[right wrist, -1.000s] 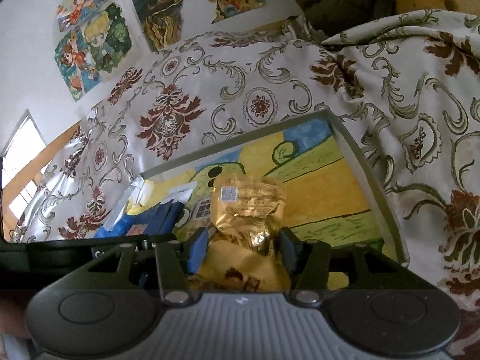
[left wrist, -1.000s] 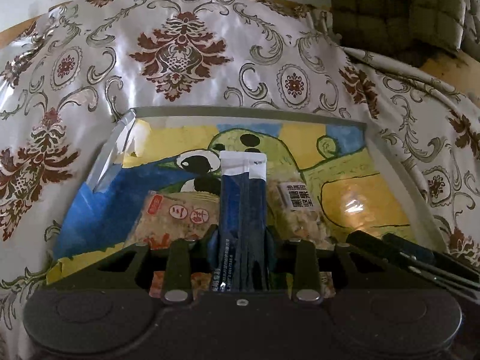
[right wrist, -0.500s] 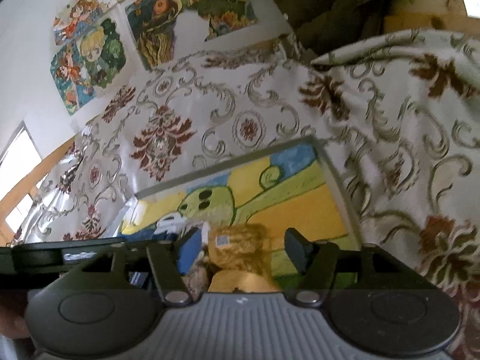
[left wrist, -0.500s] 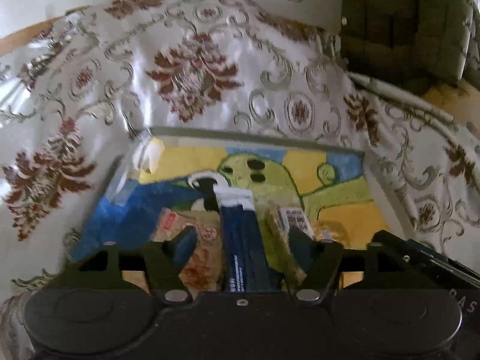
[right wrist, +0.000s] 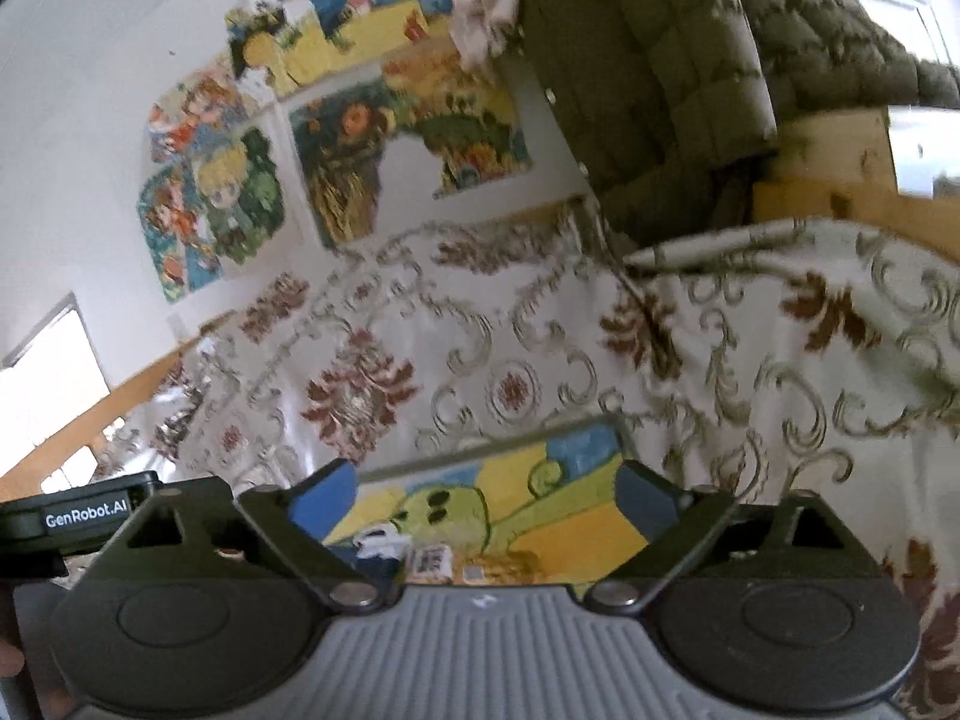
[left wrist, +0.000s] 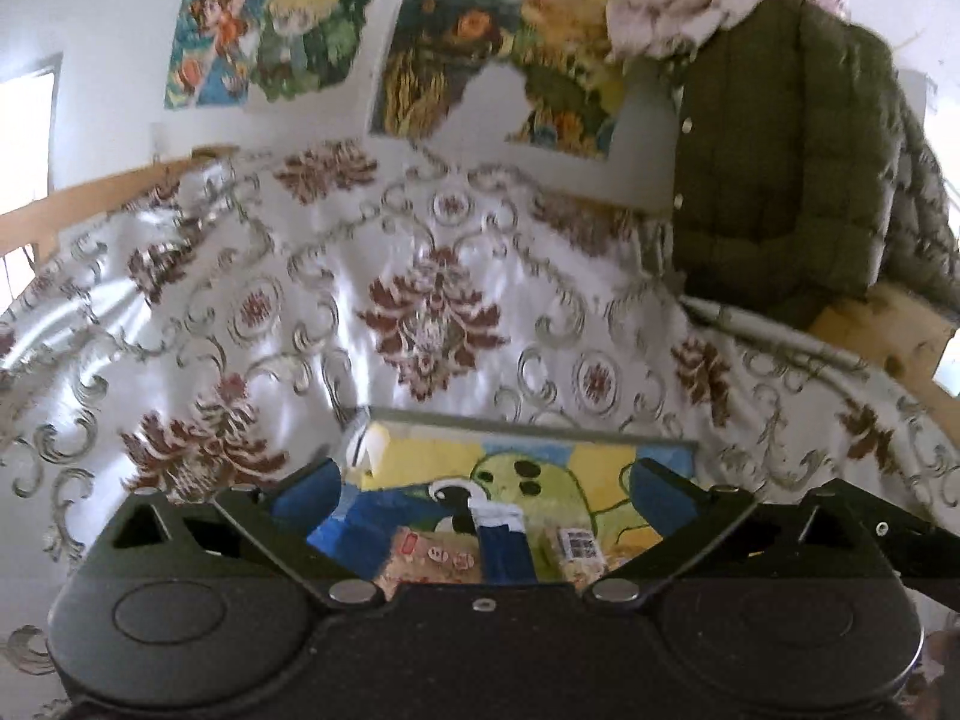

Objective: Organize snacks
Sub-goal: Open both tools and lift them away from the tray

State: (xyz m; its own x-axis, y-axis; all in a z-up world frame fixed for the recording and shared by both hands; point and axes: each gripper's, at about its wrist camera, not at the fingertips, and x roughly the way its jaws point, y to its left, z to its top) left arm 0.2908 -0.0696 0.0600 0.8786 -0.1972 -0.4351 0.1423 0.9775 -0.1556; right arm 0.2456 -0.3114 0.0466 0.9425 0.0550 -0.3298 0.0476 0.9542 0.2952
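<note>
A shallow tray (left wrist: 528, 423) with a yellow, green and blue painted bottom lies on the floral cloth. In it lie a dark blue sachet (left wrist: 501, 546), a pale packet with red labels (left wrist: 429, 558) and a barcoded packet (left wrist: 576, 549). My left gripper (left wrist: 483, 483) hovers above and behind them, its jaws opening wide with nothing between them. In the right wrist view, a gold packet (right wrist: 492, 570) rests in the tray (right wrist: 510, 441) beside the barcoded packet (right wrist: 432, 558). My right gripper (right wrist: 483, 489) is likewise opening, raised off the gold packet and holding nothing.
A cream cloth with brown floral patterns (left wrist: 432, 324) covers the surface around the tray. An olive quilted jacket (left wrist: 780, 168) hangs at the back right over a wooden frame (right wrist: 828, 168). Colourful posters (left wrist: 270, 36) cover the white wall. A bright window (right wrist: 48, 384) is at the left.
The left gripper let go of the blue sachet and the right let go of the gold packet. Both opened wide, rose and pulled back, so the wall came into view.
</note>
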